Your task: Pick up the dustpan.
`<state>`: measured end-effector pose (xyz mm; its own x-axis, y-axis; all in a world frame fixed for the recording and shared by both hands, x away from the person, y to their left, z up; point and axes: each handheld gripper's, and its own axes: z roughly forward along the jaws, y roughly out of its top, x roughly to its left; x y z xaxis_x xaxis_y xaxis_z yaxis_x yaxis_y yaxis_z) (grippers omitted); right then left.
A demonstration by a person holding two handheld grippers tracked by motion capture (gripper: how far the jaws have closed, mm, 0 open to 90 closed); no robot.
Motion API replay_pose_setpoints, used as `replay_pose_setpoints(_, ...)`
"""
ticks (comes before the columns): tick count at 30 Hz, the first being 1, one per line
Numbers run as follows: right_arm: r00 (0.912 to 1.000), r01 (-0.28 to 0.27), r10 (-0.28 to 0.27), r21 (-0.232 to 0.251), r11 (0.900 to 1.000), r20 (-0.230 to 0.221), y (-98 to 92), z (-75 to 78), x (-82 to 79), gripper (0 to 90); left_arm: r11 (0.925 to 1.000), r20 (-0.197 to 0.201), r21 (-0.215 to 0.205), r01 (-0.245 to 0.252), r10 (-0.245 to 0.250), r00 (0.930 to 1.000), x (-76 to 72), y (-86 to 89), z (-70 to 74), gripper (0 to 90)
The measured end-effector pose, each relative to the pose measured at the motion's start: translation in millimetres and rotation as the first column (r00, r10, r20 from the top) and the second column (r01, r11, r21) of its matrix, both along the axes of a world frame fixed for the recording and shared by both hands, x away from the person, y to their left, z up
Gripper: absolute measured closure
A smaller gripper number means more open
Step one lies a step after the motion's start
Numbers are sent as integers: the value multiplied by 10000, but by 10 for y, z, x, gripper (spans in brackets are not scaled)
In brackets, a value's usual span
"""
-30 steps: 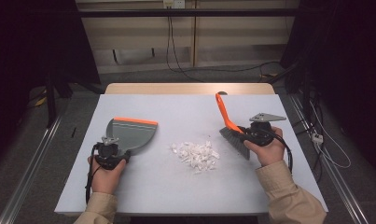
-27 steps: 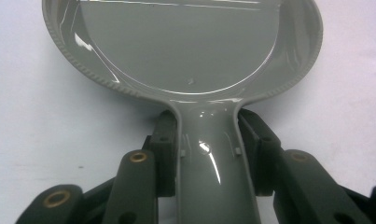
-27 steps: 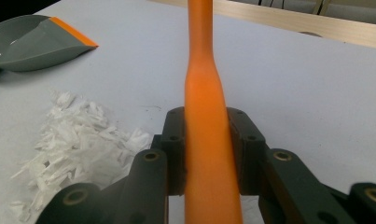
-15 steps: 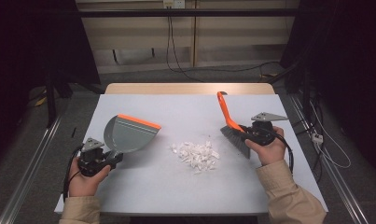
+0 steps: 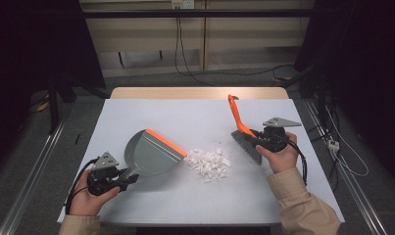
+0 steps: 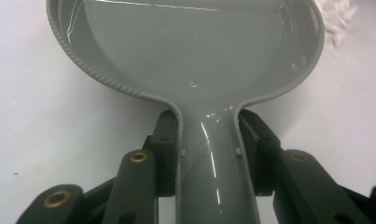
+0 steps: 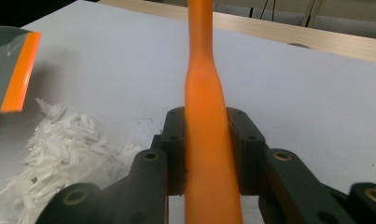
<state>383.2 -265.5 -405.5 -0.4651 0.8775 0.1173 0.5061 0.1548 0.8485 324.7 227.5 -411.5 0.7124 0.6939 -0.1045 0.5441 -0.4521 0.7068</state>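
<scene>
Dark room; table (image 5: 136, 105); cables (image 5: 185, 54) on wall.

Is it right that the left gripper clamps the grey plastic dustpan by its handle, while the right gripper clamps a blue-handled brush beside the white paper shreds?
Not quite: the brush handle is orange, not blue, as the right gripper view shows. The rest stands: left gripper on the grey plastic dustpan, right gripper on the brush, white paper shreds nearby.

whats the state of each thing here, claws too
dustpan: gripped by its handle, orange lip beside the scraps
brush: gripped by its orange handle, bristles right of the scraps
paper scraps: loose pile on the table, not in the pan
left claw: shut on dustpan
right claw: shut on brush
</scene>
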Motion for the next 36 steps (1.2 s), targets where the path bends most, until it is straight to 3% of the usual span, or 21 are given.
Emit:
replay_pose_setpoints(10,9997,138,-135,-125,9998,199,43,-18,22,712,9943,-179,498,948,-940,9954,-66,-51,-13,627)
replay_pose_setpoints(17,9996,257,-255,-234,9994,108,75,-59,36,712,9928,-345,414,1120,-1106,9933,-98,-57,-17,627)
replay_pose_setpoints(23,9996,264,-261,-342,9991,97,155,-81,68,712,9866,-409,553,1536,-1515,9876,-130,-103,-28,627)
replay_pose_setpoints(36,9997,129,-105,-1030,9946,232,354,-142,117,712,9649,-1035,619,2554,-2483,9631,-171,-218,-94,626)
